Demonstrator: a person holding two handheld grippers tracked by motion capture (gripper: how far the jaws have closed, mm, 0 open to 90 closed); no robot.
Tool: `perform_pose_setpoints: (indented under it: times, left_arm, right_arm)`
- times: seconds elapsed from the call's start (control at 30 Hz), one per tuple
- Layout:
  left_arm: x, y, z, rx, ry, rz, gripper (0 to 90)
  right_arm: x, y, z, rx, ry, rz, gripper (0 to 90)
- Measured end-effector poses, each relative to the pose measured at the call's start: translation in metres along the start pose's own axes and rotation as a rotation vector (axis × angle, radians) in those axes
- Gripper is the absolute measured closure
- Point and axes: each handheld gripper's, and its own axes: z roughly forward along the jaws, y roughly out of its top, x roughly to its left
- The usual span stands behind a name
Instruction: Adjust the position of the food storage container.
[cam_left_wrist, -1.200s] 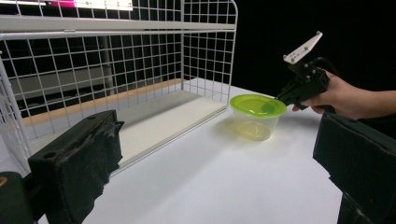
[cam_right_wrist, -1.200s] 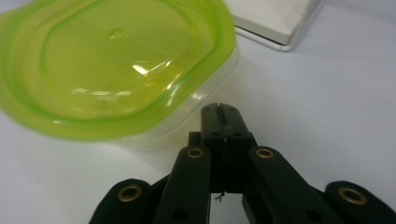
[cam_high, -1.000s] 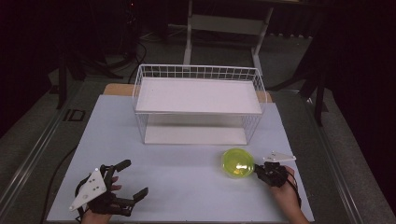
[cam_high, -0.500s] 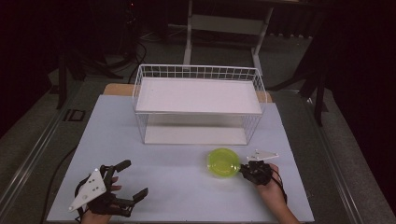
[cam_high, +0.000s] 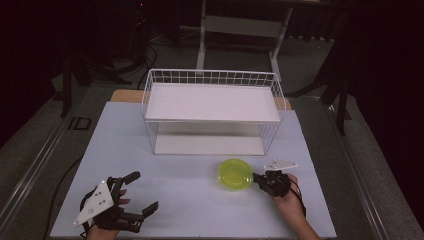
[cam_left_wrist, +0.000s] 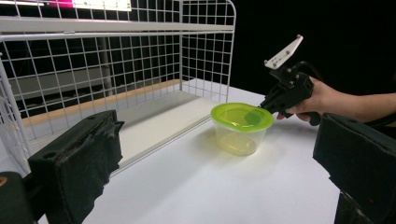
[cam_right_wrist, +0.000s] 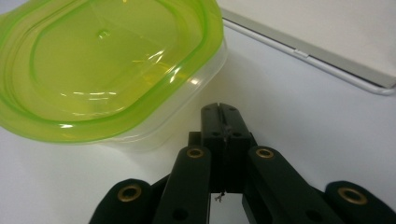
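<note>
A clear tub with a lime-green lid (cam_high: 235, 174) stands on the white table in front of the wire rack; it appears too in the left gripper view (cam_left_wrist: 241, 123) and close up in the right gripper view (cam_right_wrist: 107, 65). My right gripper (cam_high: 256, 178) is shut with nothing between its jaws, and its tip (cam_right_wrist: 221, 109) rests at the tub's right side, just under the lid's rim. It also shows from the left gripper's camera (cam_left_wrist: 267, 103). At the table's front left, my left gripper (cam_high: 145, 191) is open and holds nothing; its pads (cam_left_wrist: 74, 163) frame the tub from afar.
A white two-level wire rack (cam_high: 212, 102) stands mid-table behind the tub, with its lower shelf (cam_left_wrist: 159, 116) at table level. The white table (cam_high: 190, 205) ends near my hands. Dark floor and stands lie beyond.
My right gripper has moved left, and the tub has slid left along the table with it. The left gripper has stayed where it was.
</note>
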Motion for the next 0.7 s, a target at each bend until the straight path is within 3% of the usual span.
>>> perform_pose_setpoints:
  times: [0.7]
  left_arm:
    - [-0.001,0.000,-0.001,0.001,0.000,0.002,1.6]
  right_arm:
    - [0.039,0.017,0.031,0.028,0.086,-0.056,90.0]
